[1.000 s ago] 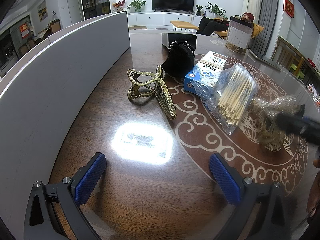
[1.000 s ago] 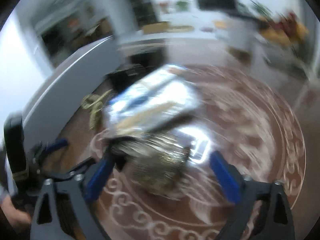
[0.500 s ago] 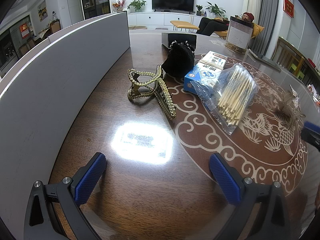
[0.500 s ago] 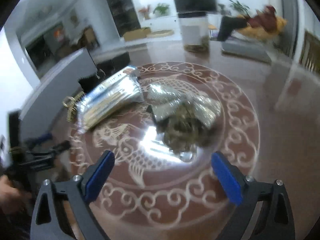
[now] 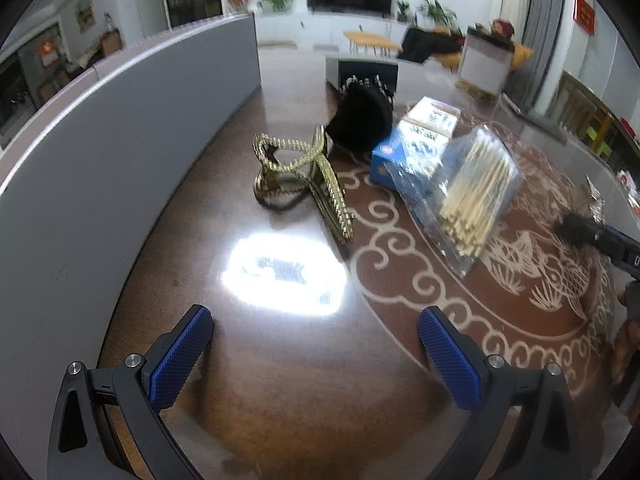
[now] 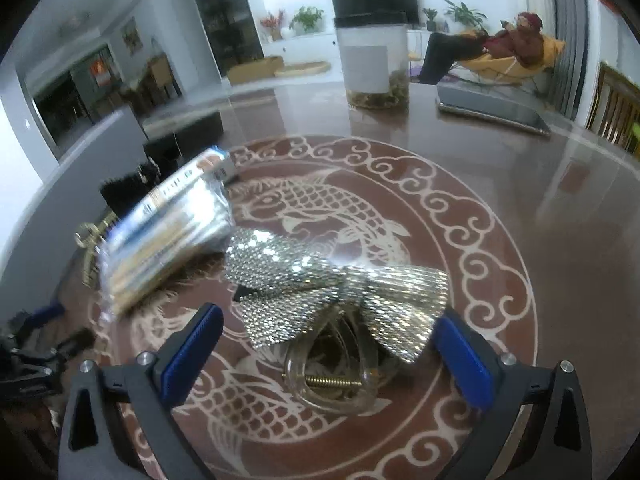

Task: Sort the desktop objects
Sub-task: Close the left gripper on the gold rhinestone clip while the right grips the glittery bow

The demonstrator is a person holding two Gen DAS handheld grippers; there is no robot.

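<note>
A silver sequin bow hair clip (image 6: 336, 296) lies on the patterned table between the fingers of my right gripper (image 6: 328, 352). Its jaws are opening, and neither blue pad presses on the bow. A bag of cotton swabs (image 5: 472, 188) leans on a blue box (image 5: 416, 144) in the left wrist view. Beyond them sit a gold hair claw (image 5: 296, 184) and a black furry clip (image 5: 360, 120). My left gripper (image 5: 316, 356) hovers open over bare tabletop, short of the gold claw, with nothing between its fingers.
A grey partition wall (image 5: 120, 140) runs along the table's left side. A clear jar (image 6: 376, 64) and a flat grey device (image 6: 492, 108) stand at the far edge. A person reclines on a yellow chair (image 6: 508, 56) beyond the table.
The right gripper carried the bow clip rightward, away from the swab bag, and let go of it on the fish pattern, its jaws widening. The left gripper stayed put.
</note>
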